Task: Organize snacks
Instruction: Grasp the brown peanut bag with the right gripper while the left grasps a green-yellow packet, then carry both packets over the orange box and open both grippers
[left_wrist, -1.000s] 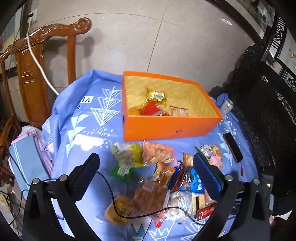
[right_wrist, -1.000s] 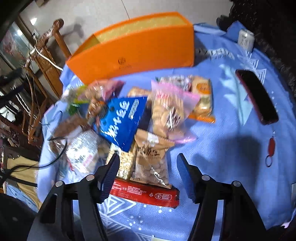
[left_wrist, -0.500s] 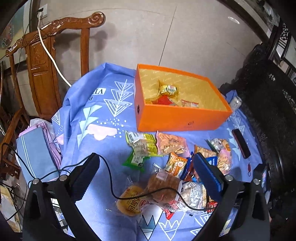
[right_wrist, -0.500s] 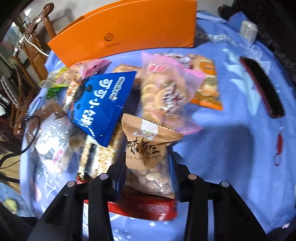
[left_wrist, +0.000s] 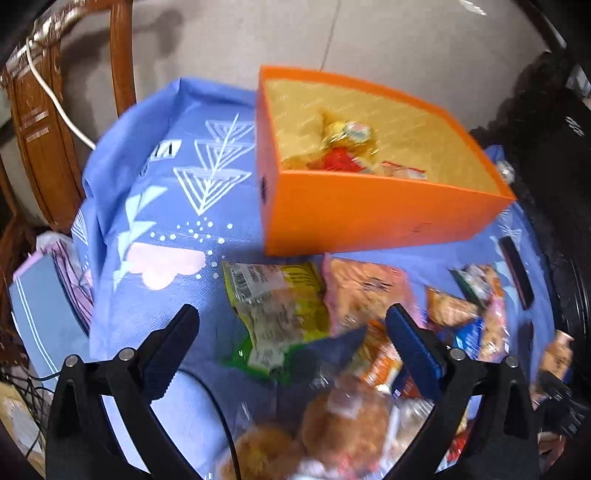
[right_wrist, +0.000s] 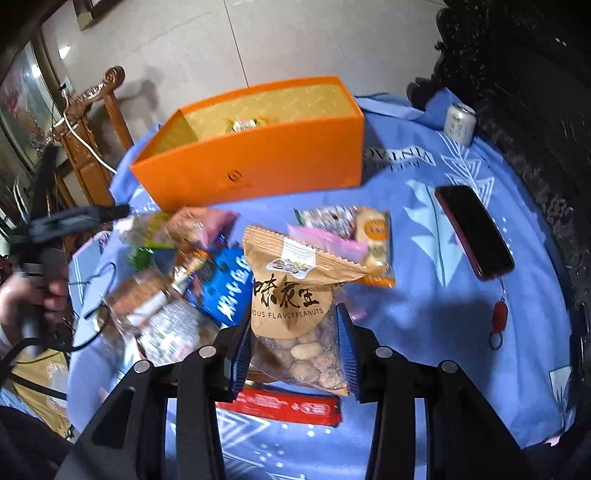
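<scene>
A brown peanut packet (right_wrist: 295, 317), light, soft and crinkly, sits clamped at its lower half between the pads of the right gripper (right_wrist: 293, 345), lifted clear of the snack pile (right_wrist: 192, 280) at the near edge of the blue-clothed table (right_wrist: 443, 295). The orange box (right_wrist: 258, 162) waits toward the far edge. The left gripper (left_wrist: 291, 347) hangs wide open above a green packet (left_wrist: 277, 310), gripping nothing.

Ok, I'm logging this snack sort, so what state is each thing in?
Right gripper: shut on peanut bag.
Peanut bag: lifted, upright.
Left gripper: open, empty.
Orange box: lidless, a few snacks inside.
Green packet: flat on cloth.
Phone: screen dark.
</scene>
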